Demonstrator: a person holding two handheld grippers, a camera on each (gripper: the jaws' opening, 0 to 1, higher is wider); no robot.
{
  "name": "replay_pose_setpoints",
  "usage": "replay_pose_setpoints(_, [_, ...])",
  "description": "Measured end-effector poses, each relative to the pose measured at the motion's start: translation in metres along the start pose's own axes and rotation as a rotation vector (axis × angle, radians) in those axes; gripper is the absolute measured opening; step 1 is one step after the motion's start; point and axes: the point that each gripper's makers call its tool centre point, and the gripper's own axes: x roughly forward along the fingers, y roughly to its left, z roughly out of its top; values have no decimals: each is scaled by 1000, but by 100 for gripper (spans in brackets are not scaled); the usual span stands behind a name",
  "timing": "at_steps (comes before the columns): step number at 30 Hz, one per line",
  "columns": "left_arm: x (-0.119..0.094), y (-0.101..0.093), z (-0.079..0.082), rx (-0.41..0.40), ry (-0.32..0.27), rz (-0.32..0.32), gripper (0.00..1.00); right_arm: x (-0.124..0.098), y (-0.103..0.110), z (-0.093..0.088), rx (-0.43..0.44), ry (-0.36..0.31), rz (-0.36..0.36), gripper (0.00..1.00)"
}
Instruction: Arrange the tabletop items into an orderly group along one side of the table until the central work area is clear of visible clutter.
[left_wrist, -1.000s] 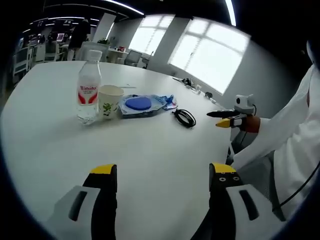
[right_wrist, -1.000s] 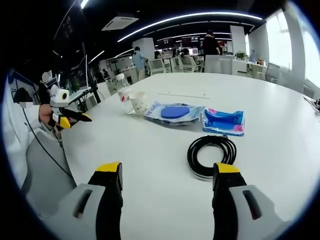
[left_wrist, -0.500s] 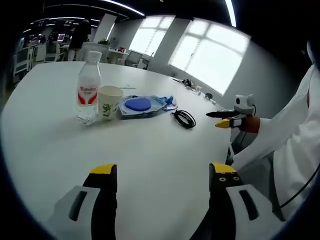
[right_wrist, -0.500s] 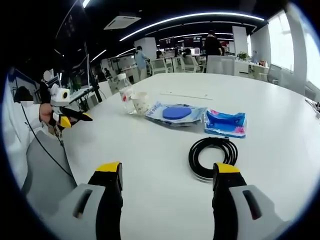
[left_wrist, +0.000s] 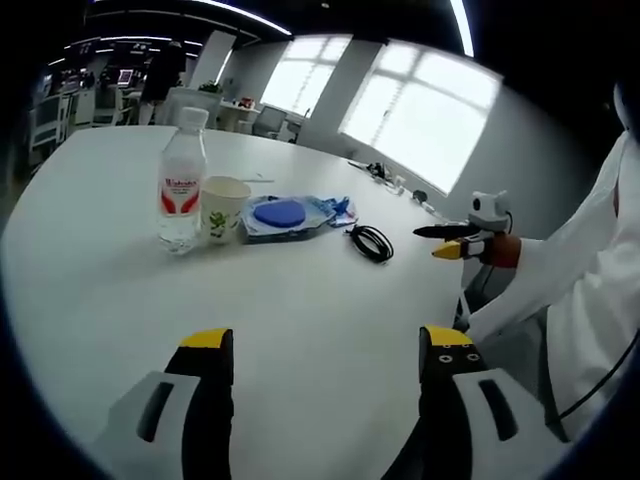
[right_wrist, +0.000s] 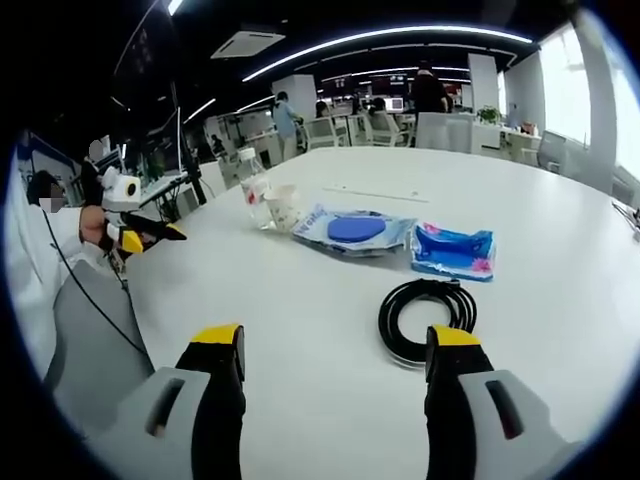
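2 grippers hover over a white table (left_wrist: 300, 320), each with its jaws spread wide and gripping nothing. The left gripper (left_wrist: 325, 345) sits low in the left gripper view; the right gripper (right_wrist: 330, 340) sits low in the right gripper view.

5 items form a rough row on the table. In the left gripper view, from left: a water bottle (left_wrist: 181, 185) standing upright with a red label, a paper cup (left_wrist: 223, 207) just beside it, mouth up, a clear bag with a blue disc (left_wrist: 283, 214), then a coiled black cable (left_wrist: 372, 243) lying flat. The right gripper view adds detail: a second blue packet with pink print (right_wrist: 453, 251) lies flat beside the disc bag (right_wrist: 355, 230), long axis across the view, and the cable (right_wrist: 424, 318) shows as an open loop nearest the right gripper, just ahead of its right jaw. The bottle (right_wrist: 251, 188) and cup (right_wrist: 283, 208) stand at the far end of the row.

Each view catches the other gripper at the table edge, held by a hand with a white sleeve (left_wrist: 590, 300).
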Motion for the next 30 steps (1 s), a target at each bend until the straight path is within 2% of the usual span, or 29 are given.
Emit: replay_pose_setpoints(30, [3, 0, -4, -8, 2, -5, 77, 0, 3, -5, 1, 14, 2, 73])
